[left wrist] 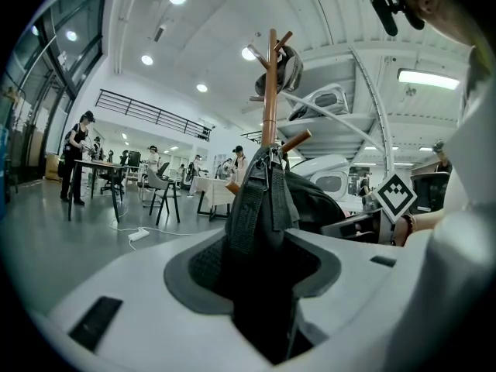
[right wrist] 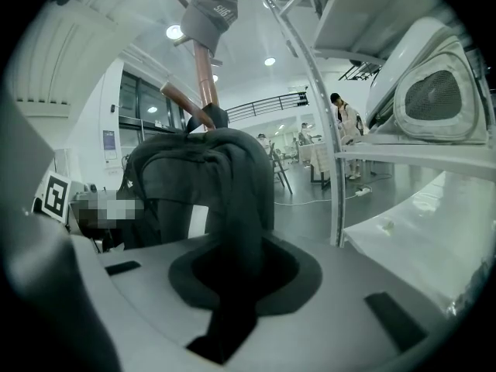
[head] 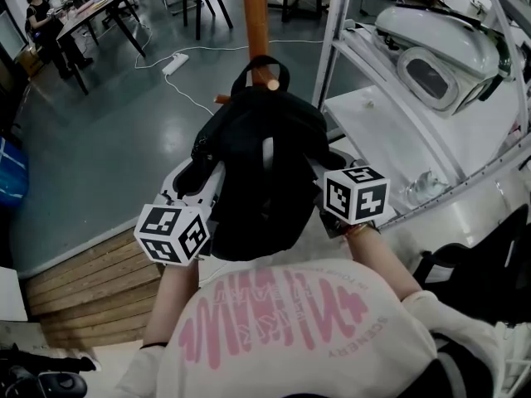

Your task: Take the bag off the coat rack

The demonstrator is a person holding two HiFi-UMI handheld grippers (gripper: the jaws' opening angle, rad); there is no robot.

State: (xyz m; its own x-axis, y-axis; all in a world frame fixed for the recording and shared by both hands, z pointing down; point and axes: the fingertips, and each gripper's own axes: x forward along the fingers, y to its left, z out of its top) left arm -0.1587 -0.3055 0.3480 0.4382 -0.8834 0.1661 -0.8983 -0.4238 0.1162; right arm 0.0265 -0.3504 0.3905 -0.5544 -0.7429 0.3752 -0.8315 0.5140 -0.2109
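**Gripping one black bag from both sides at the coat rack**

Pressing together on dark webbing and fabric, the jaws of the left gripper (left wrist: pixel 260 285) hold a strap of the bag (left wrist: pixel 310 200) that runs up out of them. The jaws of the right gripper (right wrist: pixel 232 285) stand nearly together, pinched on a fold of the same bag (right wrist: pixel 194 169). In the head view the two grippers, left (head: pixel 214 182) and right (head: pixel 328 182), flank the one bag (head: pixel 261 172). Each carries one marker cube, so two in all: one (head: pixel 172 232) at the left and one (head: pixel 357 194) at the right.

The bag hangs against the single wooden coat rack (head: pixel 255 15), its top loop (head: pixel 261 63) arched round a peg (head: pixel 272 84) beside the pole. One grey cap (right wrist: pixel 211 10) sits on top of the rack (right wrist: pixel 203 68).

Below, a glossy grey floor (head: pixel 99 156) meets a wooden platform (head: pixel 83 280) at the lower left. One white power strip (head: pixel 175 64) lies on the floor with its cable trailing. To the right stands a white shelf frame (head: pixel 332 48) loaded with white moulded shells (head: pixel 431 56). Far off at the upper left, people work at a long table (head: pixel 91 7) with chairs around it. The room is a tall hall with round ceiling lights and a railed gallery. The wearer's pale shirt (head: pixel 282 322) with pink print fills the bottom of the head view.
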